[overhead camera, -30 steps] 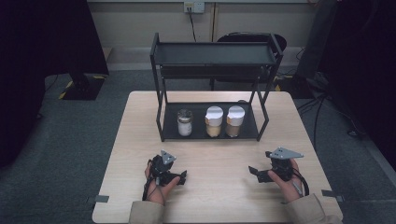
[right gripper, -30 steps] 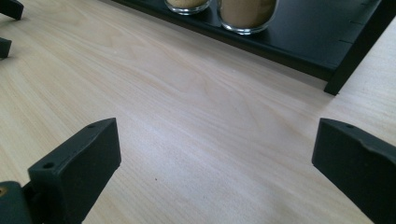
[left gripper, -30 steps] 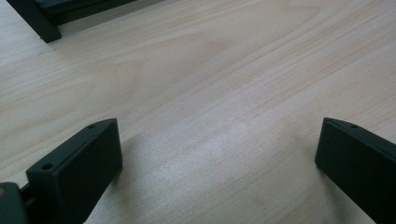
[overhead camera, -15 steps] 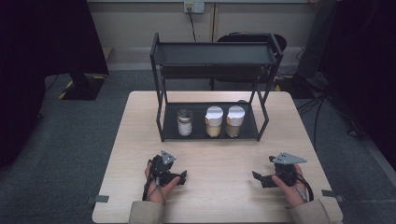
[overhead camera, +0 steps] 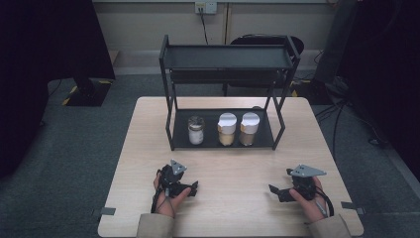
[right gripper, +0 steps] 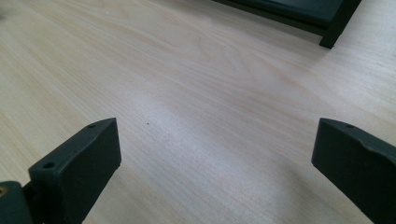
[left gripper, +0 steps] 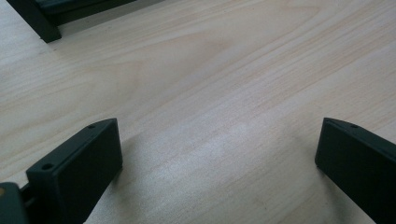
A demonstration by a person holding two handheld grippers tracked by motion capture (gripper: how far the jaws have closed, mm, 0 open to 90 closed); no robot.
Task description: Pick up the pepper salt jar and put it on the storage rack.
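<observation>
While both the left gripper (overhead camera: pixel 192 188) and right gripper (overhead camera: pixel 275 191) gape wide and empty, the jars (overhead camera: pixel 227 130) stand well beyond them.

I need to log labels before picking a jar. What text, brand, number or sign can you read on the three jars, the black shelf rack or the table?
None can be read.
Glass jar with the grey lid: no legible label.
Two white-lidded jars of tan contents: tan bands, too small to read.
Black metal two-tier rack, pale wooden table: no markings.
</observation>
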